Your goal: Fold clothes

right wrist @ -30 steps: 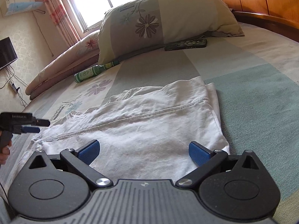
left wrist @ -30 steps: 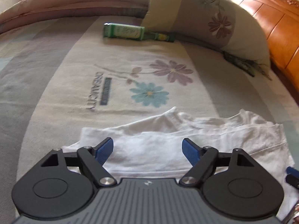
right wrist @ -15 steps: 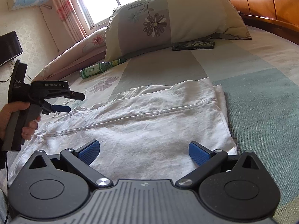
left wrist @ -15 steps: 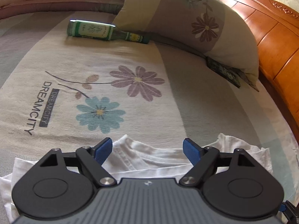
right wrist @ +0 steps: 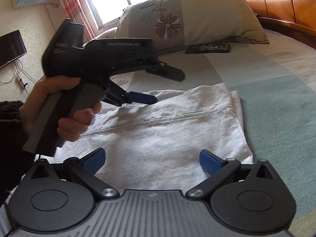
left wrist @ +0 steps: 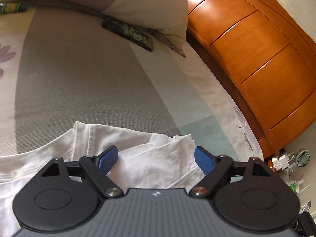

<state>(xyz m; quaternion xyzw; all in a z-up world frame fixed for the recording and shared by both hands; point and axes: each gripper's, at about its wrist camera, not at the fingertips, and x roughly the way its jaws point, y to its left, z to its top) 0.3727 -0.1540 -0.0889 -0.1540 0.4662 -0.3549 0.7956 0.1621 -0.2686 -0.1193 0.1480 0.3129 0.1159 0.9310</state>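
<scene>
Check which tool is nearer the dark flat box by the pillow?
Left. The left tool hangs over the white garment's far edge, closer to the dark flat box. The right tool sits back over the garment's near edge.

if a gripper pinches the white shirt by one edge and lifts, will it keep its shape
Probably not. The shirt lies limp with soft wrinkles and doubled layers, so it should droop and unfold when lifted. It looks thin, so likely light. On the woven bedspread a push would likely bunch it rather than slide it.
</scene>
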